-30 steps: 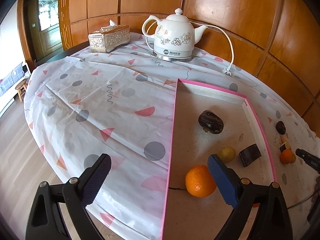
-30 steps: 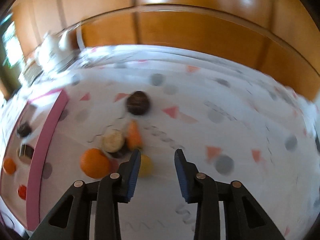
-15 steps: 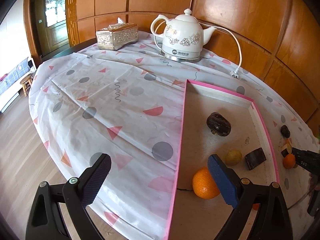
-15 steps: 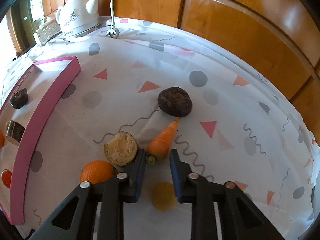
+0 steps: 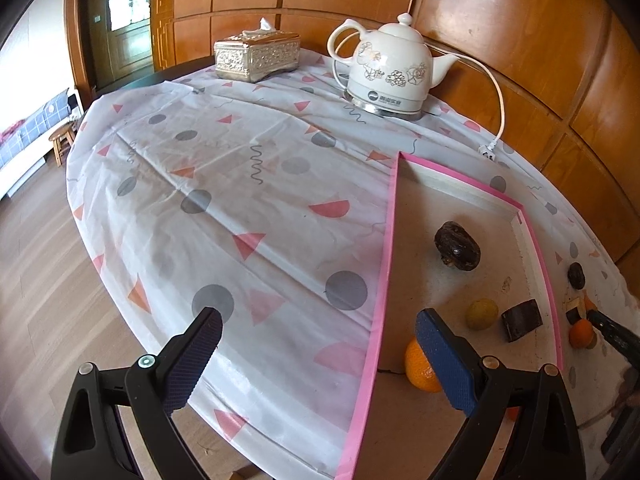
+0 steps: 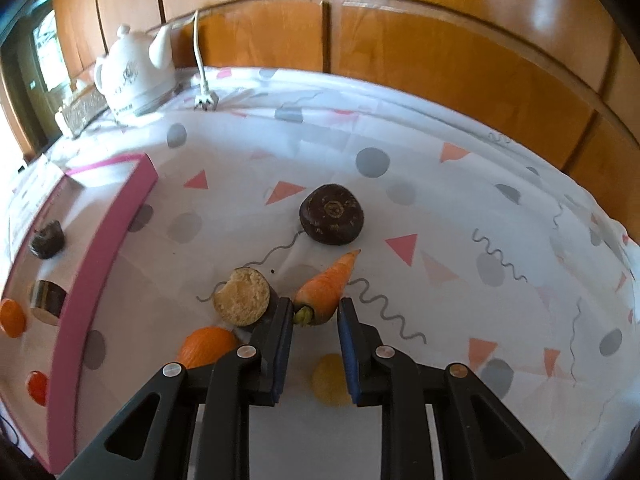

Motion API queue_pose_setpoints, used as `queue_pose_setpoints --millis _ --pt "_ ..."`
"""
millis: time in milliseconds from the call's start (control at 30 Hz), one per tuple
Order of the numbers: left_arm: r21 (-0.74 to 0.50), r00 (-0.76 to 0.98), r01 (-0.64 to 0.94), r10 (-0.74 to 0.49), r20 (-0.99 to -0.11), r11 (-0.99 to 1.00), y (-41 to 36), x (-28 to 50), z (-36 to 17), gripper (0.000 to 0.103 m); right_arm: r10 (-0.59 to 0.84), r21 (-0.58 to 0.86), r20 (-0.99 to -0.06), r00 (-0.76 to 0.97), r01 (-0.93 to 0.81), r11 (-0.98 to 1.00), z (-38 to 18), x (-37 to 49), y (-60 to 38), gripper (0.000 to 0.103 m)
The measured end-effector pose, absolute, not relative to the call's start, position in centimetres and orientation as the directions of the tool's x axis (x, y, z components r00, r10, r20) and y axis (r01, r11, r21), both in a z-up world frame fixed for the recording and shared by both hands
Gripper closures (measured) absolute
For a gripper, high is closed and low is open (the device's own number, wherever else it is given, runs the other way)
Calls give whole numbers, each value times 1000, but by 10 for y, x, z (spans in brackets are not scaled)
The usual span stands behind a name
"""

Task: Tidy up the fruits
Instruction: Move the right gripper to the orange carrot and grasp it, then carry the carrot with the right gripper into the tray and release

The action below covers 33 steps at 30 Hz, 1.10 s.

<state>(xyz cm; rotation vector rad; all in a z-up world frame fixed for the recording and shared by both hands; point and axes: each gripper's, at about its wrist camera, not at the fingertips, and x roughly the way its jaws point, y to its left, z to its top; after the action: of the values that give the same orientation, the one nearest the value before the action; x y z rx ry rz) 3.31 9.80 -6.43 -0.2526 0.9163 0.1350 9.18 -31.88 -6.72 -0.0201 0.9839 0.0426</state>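
Orange, the carrot (image 6: 327, 289) lies on the bench just outside the pink tray (image 6: 105, 240), its stalk end between the right gripper (image 6: 314, 320)'s parted, unclamped pads. Several fruits already sit in the tray; four remain outside. The left gripper (image 5: 318, 344) hangs wide apart, empty.

right gripper (image 6: 314, 316) | 12 o'clock: orange carrot (image 6: 326, 286) | 10 o'clock: cut tan-faced round fruit (image 6: 242, 297) touching finger | 3 o'clock: bare patterned tablecloth (image 6: 460, 240)

Glossy wood wall panelling (image 5: 500, 32), smooth printed tablecloth (image 5: 240, 200) — creased, glazed white kettle (image 5: 390, 70), embossed metallic tissue box (image 5: 256, 56)
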Motion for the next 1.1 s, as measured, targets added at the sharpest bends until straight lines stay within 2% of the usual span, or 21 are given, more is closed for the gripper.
queue_pose_setpoints --millis 167,333,500,767,800,833,867,1100 --pt "-173 603 -236 4 -798 956 102 29 -64 5 37 50 -793 608 4 999 -46 69 -323 81" --pt "-186 604 -243 -1 -797 952 105 26 -64 5 93 105 -758 646 -21 994 -25 49 -311 81" --pt "-201 606 -254 -6 -796 946 109 22 -63 5 195 151 -733 652 -124 981 -11 34 -273 81" --pt "-209 617 -259 -5 -787 943 112 16 -59 4 341 145 -741 578 -358 922 -14 26 -181 82" --pt "-210 619 -258 -5 -786 943 113 15 -58 4 351 139 -745 567 -383 913 -16 24 -170 83" --pt "-210 621 -258 -4 -784 943 113 14 -57 4 363 134 -746 558 -409 903 -18 23 -161 89" --pt "-210 622 -258 -4 -783 943 113 14 -57 4 379 135 -751 540 -436 890 -20 22 -149 89" --pt "-218 622 -264 -7 -783 940 118 12 -59 4 371 105 -792 485 -491 865 -43 17 -116 89"
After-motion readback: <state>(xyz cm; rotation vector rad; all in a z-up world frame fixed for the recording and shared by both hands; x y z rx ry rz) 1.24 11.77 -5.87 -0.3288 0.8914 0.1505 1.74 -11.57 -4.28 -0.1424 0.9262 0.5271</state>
